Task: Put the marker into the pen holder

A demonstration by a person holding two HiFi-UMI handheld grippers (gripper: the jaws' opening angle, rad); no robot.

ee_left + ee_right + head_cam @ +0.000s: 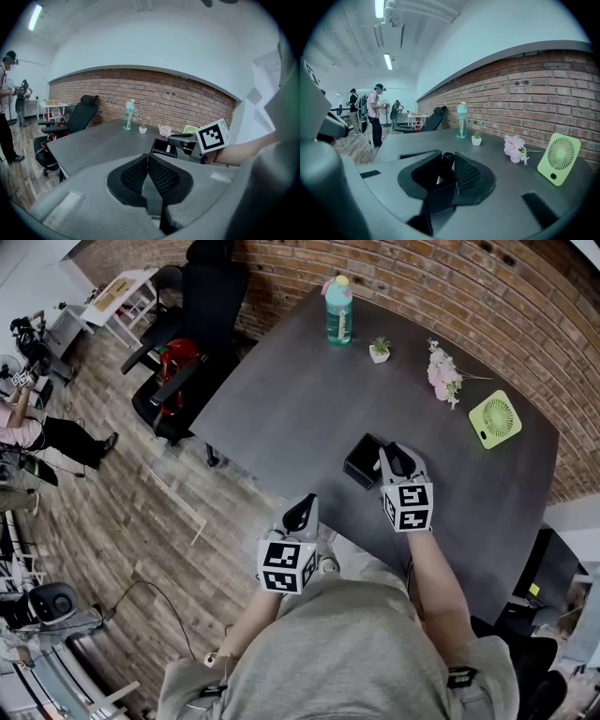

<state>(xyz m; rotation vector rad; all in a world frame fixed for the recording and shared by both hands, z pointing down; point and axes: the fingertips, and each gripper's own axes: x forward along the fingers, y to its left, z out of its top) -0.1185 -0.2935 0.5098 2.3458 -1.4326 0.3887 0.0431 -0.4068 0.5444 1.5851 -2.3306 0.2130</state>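
Left hand-held gripper (301, 514): jaws together, empty, parked off the counter's (281, 399) near edge, presumably idle. Right hand-held gripper (448, 158): clamped on the marker (446, 165), held upright over the black pen holder (362, 463) by the near edge, apparently for lowering in. Marker: dark rounded cap, pale barrel below, lower end hidden.

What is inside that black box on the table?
A marker stands in the pen holder, its dark cap sticking out between the fingers of the right gripper. The holder's wall hides the marker's lower end and the box's floor.
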